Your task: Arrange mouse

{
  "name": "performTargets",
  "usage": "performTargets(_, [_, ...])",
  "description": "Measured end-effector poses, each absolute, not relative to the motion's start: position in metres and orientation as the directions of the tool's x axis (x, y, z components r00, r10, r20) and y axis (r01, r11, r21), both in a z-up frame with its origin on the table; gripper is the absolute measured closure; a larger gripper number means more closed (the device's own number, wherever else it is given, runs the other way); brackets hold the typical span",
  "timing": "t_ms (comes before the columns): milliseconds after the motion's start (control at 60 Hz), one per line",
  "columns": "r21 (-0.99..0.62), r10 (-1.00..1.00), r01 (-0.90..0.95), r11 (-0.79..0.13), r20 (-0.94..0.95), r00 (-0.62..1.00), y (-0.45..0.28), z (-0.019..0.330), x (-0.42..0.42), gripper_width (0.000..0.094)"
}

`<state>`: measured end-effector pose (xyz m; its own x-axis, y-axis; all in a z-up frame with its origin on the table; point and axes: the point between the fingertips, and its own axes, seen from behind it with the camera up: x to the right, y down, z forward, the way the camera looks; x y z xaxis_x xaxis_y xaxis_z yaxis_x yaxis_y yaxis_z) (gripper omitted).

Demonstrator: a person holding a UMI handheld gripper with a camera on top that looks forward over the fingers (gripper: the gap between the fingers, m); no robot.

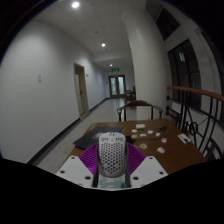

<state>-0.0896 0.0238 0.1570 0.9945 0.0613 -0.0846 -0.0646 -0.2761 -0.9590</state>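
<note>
Gripper [112, 172] fingers closed on the mouse [111, 157], a purple pad [91, 156] pressed to each side. Mouse is white with a perforated shell, held above the near edge of the table [165, 158]. No readable brand on it. Small white items [147, 131] on the table at 1 o'clock, too small to identify. Chair [139, 108] beyond them. Green sign [116, 67] down the corridor, text unreadable.

Small table items [148, 131] unidentifiable
</note>
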Motion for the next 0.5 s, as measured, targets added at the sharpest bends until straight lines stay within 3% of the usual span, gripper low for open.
performTargets(183, [-0.887,0.08,0.012,-0.462,-0.029,0.996,0.024,0.03,-0.164,0.0574])
performTargets(267, [-0.854,0.076,0.019,-0.52,-0.025,0.997,0.009,-0.003,-0.18,0.0574])
performTargets(317, [-0.854,0.064,0.023,-0.52,-0.012,0.998,0.01,-0.011,-0.18,0.0567])
performTargets(500, [-0.841,0.131,0.144,-0.522,0.088,0.987,0.01,-0.013,-0.18,0.0405])
